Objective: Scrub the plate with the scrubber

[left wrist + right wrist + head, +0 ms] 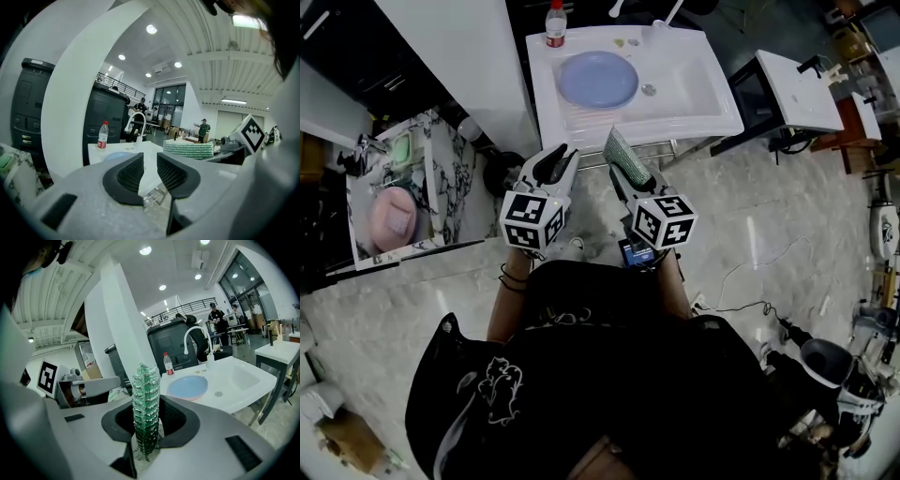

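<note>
At far left, marbled surface point(441, 159): carries a pink bowl point(394, 217); sits well apart from the sink and seems outside the job.
Left tool point(558, 161): released, jaws point(150, 164) a little apart with nothing between; hangs just short of the sink's near edge, beside the right tool; free, probably for steadying the plate during the scrub.
Bottle point(555, 23): stands upright on the sink's back left corner, red-capped, clear of the plate.
Plate point(598, 79): lies flat and face up in the left part of the sink, with a ribbed patch just in front of it; well ahead of both tools, untouched; pale blue, round, smooth, shallow-rimmed; no soil to make out from this far.
Scrubber point(622, 152): green, flat, knobbly mesh; stands on edge point(145, 390) with most of its length poking forward past the jaws, leaving a broad face ready to lay on the plate after a turn of the wrist.
Right tool point(630, 176): clenched on the scrubber's lower end point(146, 420); aims toward the sink, plate slightly right of the line of the jaws.
Sink point(712, 103): white, on a metal frame, drain to the plate's right; holds the plate low and open to a reach from above.
Stage: judged as the approach; scrubbing not yet begun, forward reach needed first.
</note>
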`<state>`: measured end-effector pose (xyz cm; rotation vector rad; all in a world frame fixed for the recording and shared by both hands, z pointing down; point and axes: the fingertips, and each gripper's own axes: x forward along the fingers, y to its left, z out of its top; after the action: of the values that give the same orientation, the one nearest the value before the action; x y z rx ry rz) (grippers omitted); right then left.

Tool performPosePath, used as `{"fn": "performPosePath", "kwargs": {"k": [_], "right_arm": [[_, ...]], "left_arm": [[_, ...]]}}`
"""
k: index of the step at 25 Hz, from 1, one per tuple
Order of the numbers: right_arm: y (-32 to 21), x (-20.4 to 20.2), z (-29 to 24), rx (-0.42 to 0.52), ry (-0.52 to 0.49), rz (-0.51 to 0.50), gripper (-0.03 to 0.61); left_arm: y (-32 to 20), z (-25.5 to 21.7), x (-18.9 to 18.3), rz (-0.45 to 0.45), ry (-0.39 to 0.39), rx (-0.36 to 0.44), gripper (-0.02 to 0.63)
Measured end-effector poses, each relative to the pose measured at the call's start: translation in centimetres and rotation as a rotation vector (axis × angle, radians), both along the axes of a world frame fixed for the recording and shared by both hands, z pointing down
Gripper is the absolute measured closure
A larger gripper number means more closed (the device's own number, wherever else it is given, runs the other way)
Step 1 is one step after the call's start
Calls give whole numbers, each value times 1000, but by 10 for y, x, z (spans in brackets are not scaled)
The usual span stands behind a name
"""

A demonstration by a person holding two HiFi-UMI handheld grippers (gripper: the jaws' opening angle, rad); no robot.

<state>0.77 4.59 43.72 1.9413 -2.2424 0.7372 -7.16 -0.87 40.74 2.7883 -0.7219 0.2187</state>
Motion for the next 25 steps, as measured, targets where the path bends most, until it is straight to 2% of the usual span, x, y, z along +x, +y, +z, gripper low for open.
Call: {"fn": "performPosePath", "kwargs": {"k": [5, 8, 13, 25], "right_arm": [[-13, 17, 0, 0, 7, 24, 486], [-26, 30, 3, -9, 11, 14, 486], [-53, 62, 8, -28, 39, -35, 486], [-131, 152, 20, -73, 38, -216, 486]], "left_arm": [[-12, 8, 13, 11, -14, -13, 514], [-25, 11, 22, -11, -10, -22, 514], [-55, 14, 43, -87, -12, -37, 514], [-113, 24, 126, -258, -37, -77, 514]]}}
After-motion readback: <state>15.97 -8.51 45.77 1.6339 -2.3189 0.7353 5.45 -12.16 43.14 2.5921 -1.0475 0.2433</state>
